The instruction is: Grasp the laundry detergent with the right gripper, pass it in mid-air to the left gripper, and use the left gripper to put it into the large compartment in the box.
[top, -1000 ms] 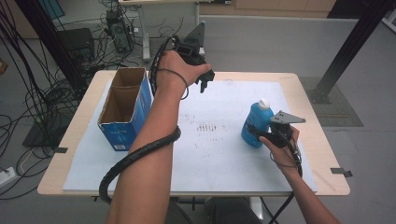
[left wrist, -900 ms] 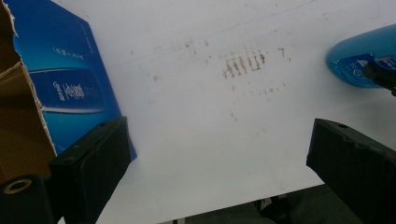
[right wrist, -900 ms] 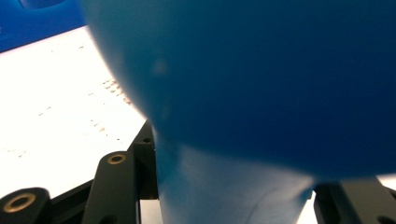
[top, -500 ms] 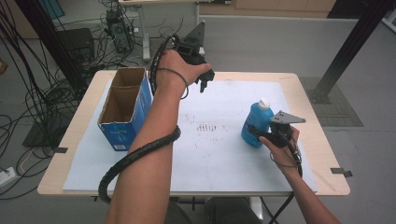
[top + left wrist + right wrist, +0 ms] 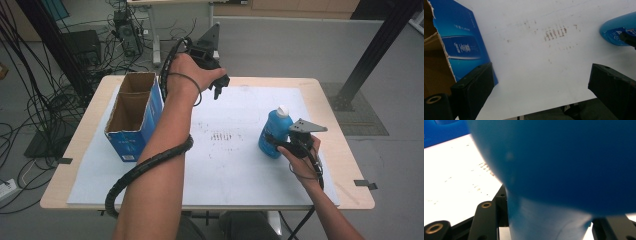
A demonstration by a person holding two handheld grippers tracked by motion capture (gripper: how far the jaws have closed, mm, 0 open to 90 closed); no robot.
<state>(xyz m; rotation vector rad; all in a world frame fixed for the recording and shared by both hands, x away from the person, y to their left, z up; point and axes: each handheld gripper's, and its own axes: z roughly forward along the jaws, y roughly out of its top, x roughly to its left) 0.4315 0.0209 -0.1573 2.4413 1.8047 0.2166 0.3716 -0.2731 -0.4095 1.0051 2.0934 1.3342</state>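
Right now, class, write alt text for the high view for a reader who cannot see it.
The right tongs grip an upright blue plastic bottle with a white cap on a white-covered wooden table. The left tongs hang open above the table's far edge, beside an open blue cardboard box.

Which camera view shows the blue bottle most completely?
The high view: the whole blue bottle with its white cap stands on the table, held by the right gripper. The left gripper view shows one edge. The right gripper view shows a blurred close-up.

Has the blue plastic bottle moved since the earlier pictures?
No. The blue plastic bottle stands at the same spot beside the brown marks on the white sheet.
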